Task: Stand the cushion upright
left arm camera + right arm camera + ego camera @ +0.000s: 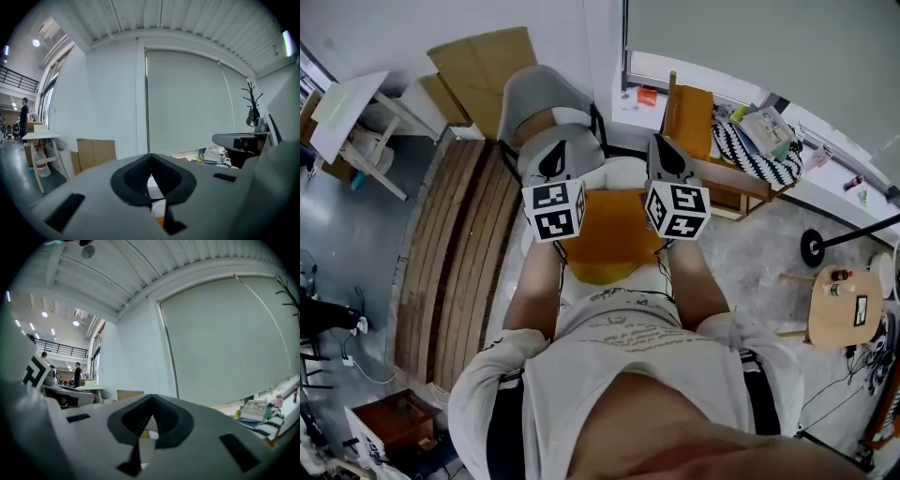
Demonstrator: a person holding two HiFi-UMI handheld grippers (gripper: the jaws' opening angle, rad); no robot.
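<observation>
Orange fabric marks the cushion (614, 234). It rests on a white seat (623, 173), close in front of the person's body; whether it lies flat or leans I cannot tell. The left tongs (560, 150) are over the cushion's left edge and the right tongs (666, 152) over its right edge. Each pair is closed together. Left of the cushion there are long wooden slats (455, 253).

We see left tongs (555, 150), right tongs (667, 155) side by side, orange cushion (614, 234) between marker cubes, white seat (623, 174) beneath.
</observation>
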